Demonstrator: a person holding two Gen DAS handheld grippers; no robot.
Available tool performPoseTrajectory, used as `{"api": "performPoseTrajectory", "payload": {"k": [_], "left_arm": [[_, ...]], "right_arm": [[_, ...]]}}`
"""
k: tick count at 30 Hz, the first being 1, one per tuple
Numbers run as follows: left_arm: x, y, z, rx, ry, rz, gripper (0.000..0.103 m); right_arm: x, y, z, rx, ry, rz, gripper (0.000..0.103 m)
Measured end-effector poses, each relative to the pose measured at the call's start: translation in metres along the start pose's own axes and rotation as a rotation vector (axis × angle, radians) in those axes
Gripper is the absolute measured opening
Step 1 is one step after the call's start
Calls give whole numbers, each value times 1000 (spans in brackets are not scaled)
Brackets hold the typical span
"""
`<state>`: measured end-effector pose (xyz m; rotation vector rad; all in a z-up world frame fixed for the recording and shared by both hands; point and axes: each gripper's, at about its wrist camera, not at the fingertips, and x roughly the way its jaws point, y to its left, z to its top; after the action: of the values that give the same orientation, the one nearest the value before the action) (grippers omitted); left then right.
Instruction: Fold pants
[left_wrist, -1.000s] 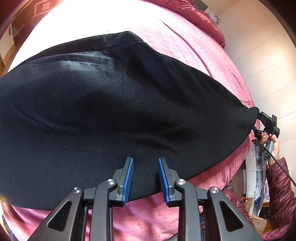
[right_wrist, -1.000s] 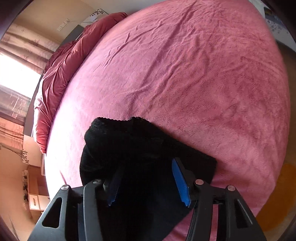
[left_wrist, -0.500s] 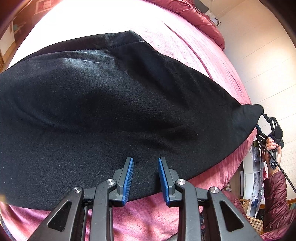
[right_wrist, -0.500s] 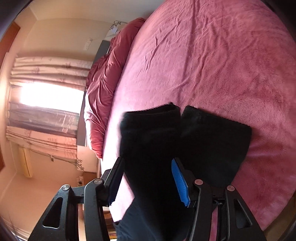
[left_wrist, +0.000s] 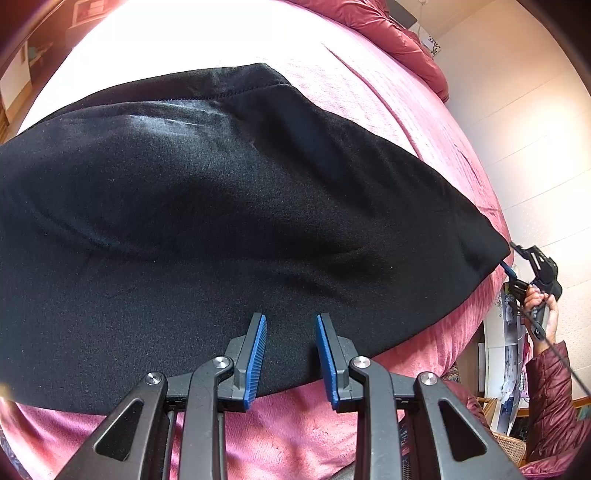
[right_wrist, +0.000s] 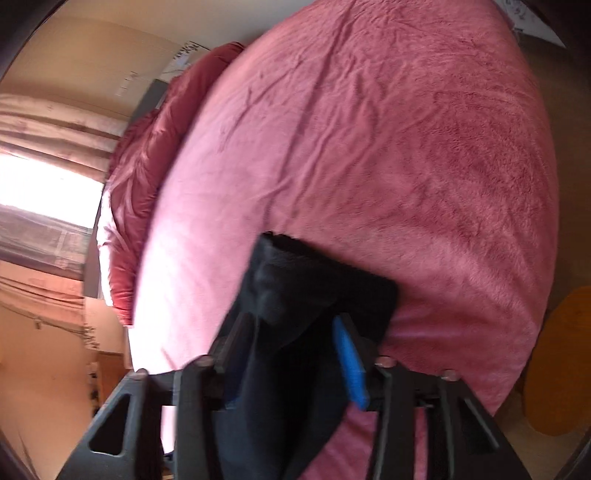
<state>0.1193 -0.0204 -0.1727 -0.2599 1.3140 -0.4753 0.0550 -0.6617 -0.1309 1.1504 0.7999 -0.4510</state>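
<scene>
The black pants (left_wrist: 229, 221) lie spread across the pink bed (left_wrist: 388, 107), their near edge along the bed's near edge. The left claw (left_wrist: 290, 354) hovers over that edge, its blue pads apart and pressing nothing. At the bed's right corner, the right claw (right_wrist: 295, 354) has just been closing on a bunched end of the pants (right_wrist: 295, 295), fabric between its pads.

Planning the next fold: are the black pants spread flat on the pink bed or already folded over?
Mostly spread: the black fabric pants lie wide across the pink plush bed cover; whether layers are doubled beneath, cannot tell.
</scene>
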Motion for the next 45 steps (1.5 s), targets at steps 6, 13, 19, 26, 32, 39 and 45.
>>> {"api": "performPoseTrajectory", "payload": {"k": [6,13,19,26,32,39,45], "left_arm": [[-1,-1,2,7,1,16,28],[3,-2,1,6,-2,12,28],[3,1,2,-4,-5,15,28],[0,-2,-1,17,-28,29,28],[-1,-1,-3,22,-52,40,28],[-2,-1,-6,31,-66,65,28],[0,-2,-8,32,-87,97,28]], "right_arm": [[-23,29,-2,-168,-41,-103,9],[0,-4,-2,-148,15,-250,8],[9,-10,-2,-160,-4,-226,9],[-33,-7,-1,-203,-94,-334,50],[-30,62,-3,-423,-98,-313,50],[66,93,9,-521,22,-573,47],[74,95,19,-504,16,-500,8]]}}
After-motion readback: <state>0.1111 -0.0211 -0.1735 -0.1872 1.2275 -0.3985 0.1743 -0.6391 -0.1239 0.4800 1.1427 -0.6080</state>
